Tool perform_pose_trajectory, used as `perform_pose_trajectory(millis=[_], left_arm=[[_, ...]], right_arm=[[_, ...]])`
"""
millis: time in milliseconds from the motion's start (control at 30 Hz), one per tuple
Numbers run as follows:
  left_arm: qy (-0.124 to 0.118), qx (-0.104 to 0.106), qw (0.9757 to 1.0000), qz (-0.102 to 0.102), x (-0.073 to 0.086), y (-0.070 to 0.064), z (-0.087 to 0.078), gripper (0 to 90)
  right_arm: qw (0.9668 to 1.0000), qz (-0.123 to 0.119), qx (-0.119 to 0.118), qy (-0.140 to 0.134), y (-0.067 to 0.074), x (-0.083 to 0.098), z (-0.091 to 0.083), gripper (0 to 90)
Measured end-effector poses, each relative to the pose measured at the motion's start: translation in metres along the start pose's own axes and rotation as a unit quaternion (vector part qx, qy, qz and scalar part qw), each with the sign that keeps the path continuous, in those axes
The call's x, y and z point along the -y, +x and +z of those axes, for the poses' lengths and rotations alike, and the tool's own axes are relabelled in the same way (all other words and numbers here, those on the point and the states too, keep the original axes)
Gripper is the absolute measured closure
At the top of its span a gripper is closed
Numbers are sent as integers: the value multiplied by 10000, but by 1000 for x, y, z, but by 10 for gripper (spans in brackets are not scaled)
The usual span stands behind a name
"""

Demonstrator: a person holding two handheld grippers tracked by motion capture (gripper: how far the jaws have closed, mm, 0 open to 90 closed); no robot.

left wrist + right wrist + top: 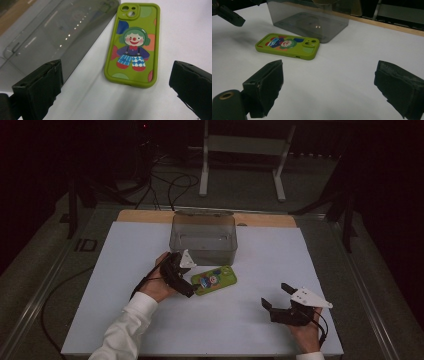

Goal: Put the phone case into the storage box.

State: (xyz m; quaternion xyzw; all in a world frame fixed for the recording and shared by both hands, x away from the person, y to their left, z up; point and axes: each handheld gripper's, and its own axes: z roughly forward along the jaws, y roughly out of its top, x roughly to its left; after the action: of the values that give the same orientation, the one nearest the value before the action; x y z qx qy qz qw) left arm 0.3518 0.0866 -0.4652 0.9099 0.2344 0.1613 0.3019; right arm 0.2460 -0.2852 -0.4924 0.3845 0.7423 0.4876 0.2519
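White sleeves, black hand-held grippers (181, 272) (grey three-cornered plates on top), trailing black cables

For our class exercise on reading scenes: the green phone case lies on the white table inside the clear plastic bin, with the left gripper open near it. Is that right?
Not quite. The green phone case lies on the white table beside the clear plastic bin, not inside it, as the high view shows. The left gripper is indeed open near it.

Probably a lab: cables (170, 187), metal stand (245, 150).
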Motion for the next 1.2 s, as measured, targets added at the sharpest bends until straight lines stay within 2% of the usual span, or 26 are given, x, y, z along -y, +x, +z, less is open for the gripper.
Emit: perform_pose_trajectory(millis=[633, 1200], left_arm=[[238, 238, 9994, 0, -7, 0, 24, 0], [524, 469, 9975, 44, -16, -2, 45, 0]], right_arm=[[10000, -12, -30, 17, 0, 0, 1, 90], [10000, -19, -32, 36, 0, 1, 1, 90]])
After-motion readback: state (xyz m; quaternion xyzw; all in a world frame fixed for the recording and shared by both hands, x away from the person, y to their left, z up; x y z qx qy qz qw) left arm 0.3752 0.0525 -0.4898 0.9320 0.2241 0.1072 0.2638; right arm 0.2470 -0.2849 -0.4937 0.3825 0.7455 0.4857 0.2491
